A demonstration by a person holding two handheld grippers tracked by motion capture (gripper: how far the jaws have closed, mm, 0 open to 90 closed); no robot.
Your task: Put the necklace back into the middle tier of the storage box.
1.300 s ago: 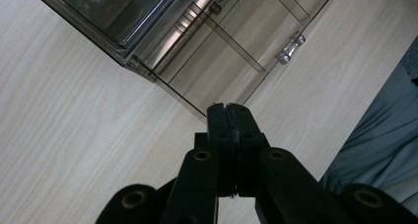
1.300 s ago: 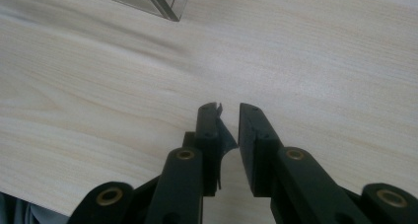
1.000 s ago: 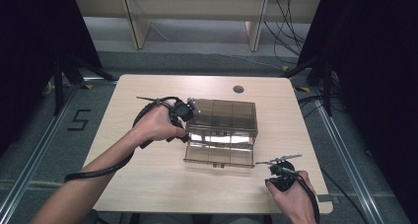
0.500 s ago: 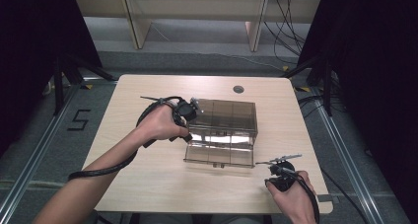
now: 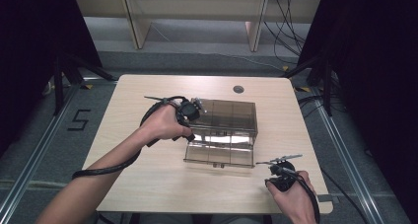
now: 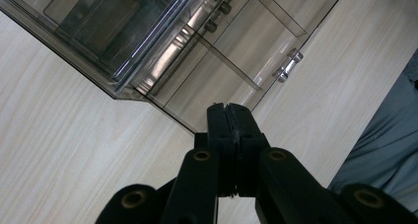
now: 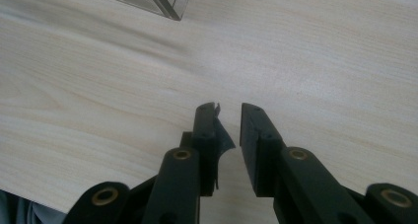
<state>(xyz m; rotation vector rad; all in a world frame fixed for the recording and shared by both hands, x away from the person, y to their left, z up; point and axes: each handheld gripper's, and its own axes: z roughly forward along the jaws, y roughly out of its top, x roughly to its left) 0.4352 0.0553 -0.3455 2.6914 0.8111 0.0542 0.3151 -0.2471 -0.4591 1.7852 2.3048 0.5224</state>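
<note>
The left tongs (image 6: pixel 229 110) are pressed together on nothing, just short of the smoky clear drawer box (image 5: pixel 224 130), whose far side is cut off. The right tongs (image 7: pixel 229 110) stand slightly apart over bare table (image 7: pixel 98 76), the box's corner ahead to their left.

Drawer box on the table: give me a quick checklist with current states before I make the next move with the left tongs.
1. Left tongs shut, nothing held: ok.
2. Right tongs open, empty, over bare table: ok.
3. Smoky clear drawer box sits flat, away from table edges: ok.
4. Bottom drawer is pulled out: ok.
5. Drawer knob unobstructed ahead of the left tongs: ok.
6. Drawer contents: cannot tell.
</note>
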